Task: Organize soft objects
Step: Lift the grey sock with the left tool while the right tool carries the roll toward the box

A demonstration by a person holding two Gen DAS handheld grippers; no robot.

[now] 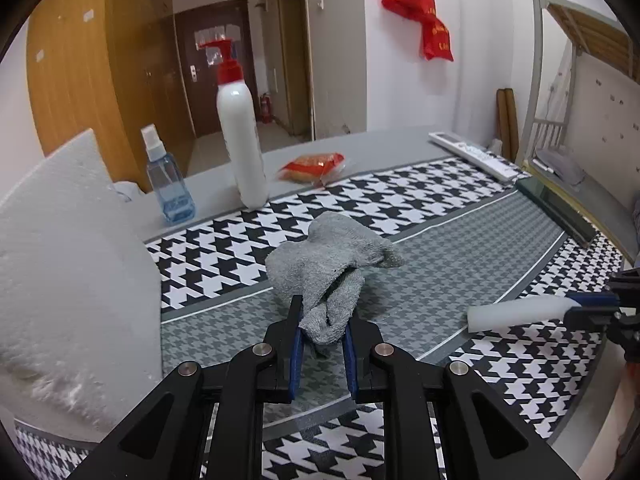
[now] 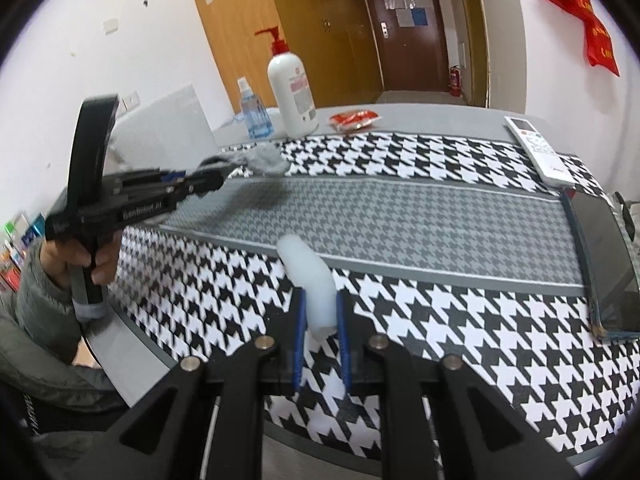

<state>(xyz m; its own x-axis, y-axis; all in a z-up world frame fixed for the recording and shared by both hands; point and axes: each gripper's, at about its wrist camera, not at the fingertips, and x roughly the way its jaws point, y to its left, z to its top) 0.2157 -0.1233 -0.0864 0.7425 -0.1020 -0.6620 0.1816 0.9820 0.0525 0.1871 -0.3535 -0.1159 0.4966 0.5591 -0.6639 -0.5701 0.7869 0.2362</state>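
On the houndstooth table [image 1: 400, 200] I'm mid-pickup with both soft things. My left tool [image 1: 322, 330] is clenched on the grey sock [image 1: 332, 256], which trails off toward twelve o'clock from the pads, its far end seemingly still on the cloth. My right tool [image 2: 322, 312] grips the white foam piece [image 2: 308, 276], bending toward eleven o'clock. Next, I'd judge, carry both to one spot.
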